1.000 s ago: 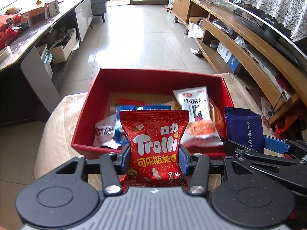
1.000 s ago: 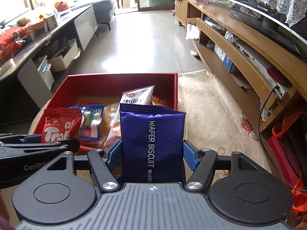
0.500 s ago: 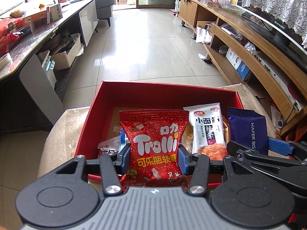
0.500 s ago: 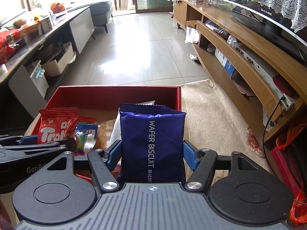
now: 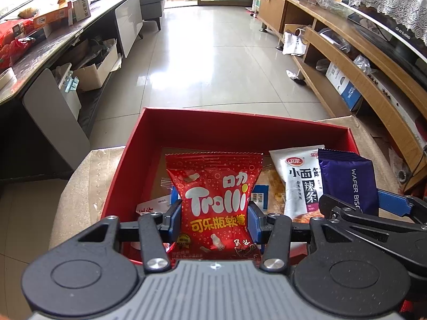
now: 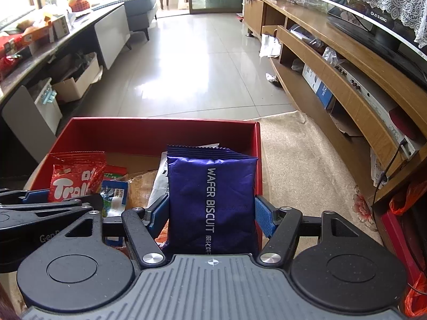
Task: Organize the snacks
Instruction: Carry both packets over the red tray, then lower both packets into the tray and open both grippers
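Over the red box (image 5: 240,133), left tongs (image 5: 214,220) clamp the Trolli bag (image 5: 214,202); at 3 o'clock, right tongs (image 6: 212,217) clamp the wafer pack (image 6: 210,202).

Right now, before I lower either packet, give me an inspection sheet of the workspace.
Surface: beige cloth-covered table, red box standing on it.
Job's things: red gummy packet and purple wafer packet, both upright over the box's near edge.
Clutter: white noodle-snack packet and a blue-green packet lying in the box.
Grippers: left gripper shut on the gummy packet; right gripper shut on the wafer packet.
Cables: a dark cable hangs off the wooden shelf unit.
Surroundings: tiled floor, cardboard boxes under the left counter.
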Demonstrator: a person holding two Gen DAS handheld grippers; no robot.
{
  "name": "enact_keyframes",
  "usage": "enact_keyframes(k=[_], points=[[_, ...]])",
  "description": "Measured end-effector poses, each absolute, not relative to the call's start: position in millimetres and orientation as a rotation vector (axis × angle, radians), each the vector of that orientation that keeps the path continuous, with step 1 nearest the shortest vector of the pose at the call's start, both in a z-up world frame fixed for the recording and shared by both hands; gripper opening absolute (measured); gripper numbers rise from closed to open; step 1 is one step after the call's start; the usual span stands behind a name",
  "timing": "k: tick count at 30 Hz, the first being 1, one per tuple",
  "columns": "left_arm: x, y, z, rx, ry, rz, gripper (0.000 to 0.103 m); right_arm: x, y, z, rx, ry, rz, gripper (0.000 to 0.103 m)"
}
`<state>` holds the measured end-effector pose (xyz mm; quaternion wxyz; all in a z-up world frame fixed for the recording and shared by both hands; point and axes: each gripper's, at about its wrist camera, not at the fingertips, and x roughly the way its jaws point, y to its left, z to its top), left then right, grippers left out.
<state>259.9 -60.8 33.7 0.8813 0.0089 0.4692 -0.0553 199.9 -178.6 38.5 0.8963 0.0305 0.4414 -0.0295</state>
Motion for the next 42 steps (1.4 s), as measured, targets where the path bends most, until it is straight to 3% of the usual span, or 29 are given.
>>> enact_keyframes(k=[27,42], points=[[269,-59,30,0.020,0.974,-0.088,0.049,211,-178,25,0.060,0.925,-0.051,0.077],[266,-51,44,-0.001,0.954,-0.085,0.060,204,-179,36,0.060,0.905,-0.059,0.081]])
